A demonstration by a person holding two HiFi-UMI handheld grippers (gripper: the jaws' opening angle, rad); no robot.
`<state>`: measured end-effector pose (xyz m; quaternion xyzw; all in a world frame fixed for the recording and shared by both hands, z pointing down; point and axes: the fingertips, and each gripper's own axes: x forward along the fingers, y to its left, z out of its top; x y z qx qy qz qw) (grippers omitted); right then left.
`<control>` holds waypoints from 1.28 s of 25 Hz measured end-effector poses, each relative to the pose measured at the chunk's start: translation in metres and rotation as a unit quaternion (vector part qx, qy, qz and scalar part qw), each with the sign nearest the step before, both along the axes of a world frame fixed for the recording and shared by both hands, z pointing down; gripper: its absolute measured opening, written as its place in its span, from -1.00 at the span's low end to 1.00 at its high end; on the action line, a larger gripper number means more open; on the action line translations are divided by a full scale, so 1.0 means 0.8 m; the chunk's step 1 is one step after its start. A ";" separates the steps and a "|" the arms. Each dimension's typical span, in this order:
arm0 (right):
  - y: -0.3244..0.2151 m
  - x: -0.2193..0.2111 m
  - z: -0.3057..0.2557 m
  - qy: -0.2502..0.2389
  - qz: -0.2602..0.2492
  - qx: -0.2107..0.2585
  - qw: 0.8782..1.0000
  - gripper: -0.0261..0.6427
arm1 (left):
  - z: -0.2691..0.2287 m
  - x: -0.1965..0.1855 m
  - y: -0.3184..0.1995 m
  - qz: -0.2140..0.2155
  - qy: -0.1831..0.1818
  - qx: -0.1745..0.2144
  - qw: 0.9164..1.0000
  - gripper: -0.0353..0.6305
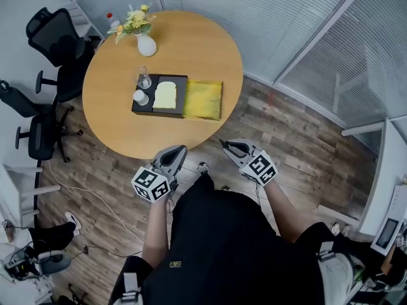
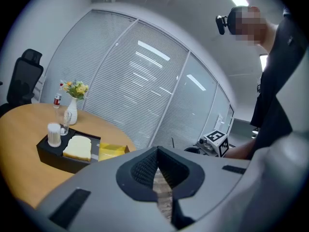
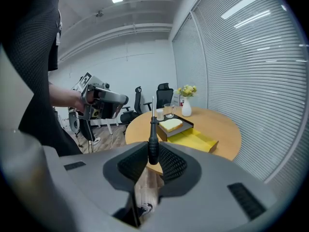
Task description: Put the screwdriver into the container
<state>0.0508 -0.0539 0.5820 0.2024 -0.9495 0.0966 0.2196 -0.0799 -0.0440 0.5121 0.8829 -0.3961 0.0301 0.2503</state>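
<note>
My right gripper (image 3: 153, 157) clamps the screwdriver (image 3: 152, 140) by its handle; my left gripper (image 2: 157, 173) is closed, empty. I'd carry it to the yellow container (image 3: 195, 140) at one o'clock and lower it before letting go

A white vase of flowers (image 1: 146, 45) is standing near the far edge of the round wooden table (image 1: 108, 107). A black tray (image 1: 180, 94) is lying near the middle, carrying a pale bread-like slice (image 1: 165, 95), a clear glass (image 1: 144, 78) and a small white cup (image 1: 140, 97). Black office chairs (image 1: 54, 33) are standing off the left edge.

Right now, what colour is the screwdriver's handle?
Black. The screwdriver handle shows best in the right gripper view.
</note>
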 end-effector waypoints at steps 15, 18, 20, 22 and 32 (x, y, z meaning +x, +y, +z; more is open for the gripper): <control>-0.059 -0.044 0.011 0.012 0.038 -0.005 0.999 -0.74 | 0.009 -0.043 -0.074 0.040 0.010 0.001 0.999 -0.88; -0.069 -0.052 0.012 0.014 0.044 -0.004 0.999 -0.73 | 0.010 -0.050 -0.085 0.047 0.011 0.004 0.999 -0.88; -0.073 -0.056 0.015 0.015 0.047 -0.002 0.999 -0.74 | 0.011 -0.054 -0.091 0.051 0.012 0.005 0.999 -0.88; -0.075 -0.059 0.017 0.016 0.051 -0.002 0.999 -0.74 | 0.014 -0.058 -0.095 0.053 0.011 0.006 0.999 -0.88; -0.093 -0.066 0.029 0.036 0.041 -0.004 0.998 -0.74 | 0.015 -0.081 -0.097 0.035 0.008 0.006 0.999 -0.88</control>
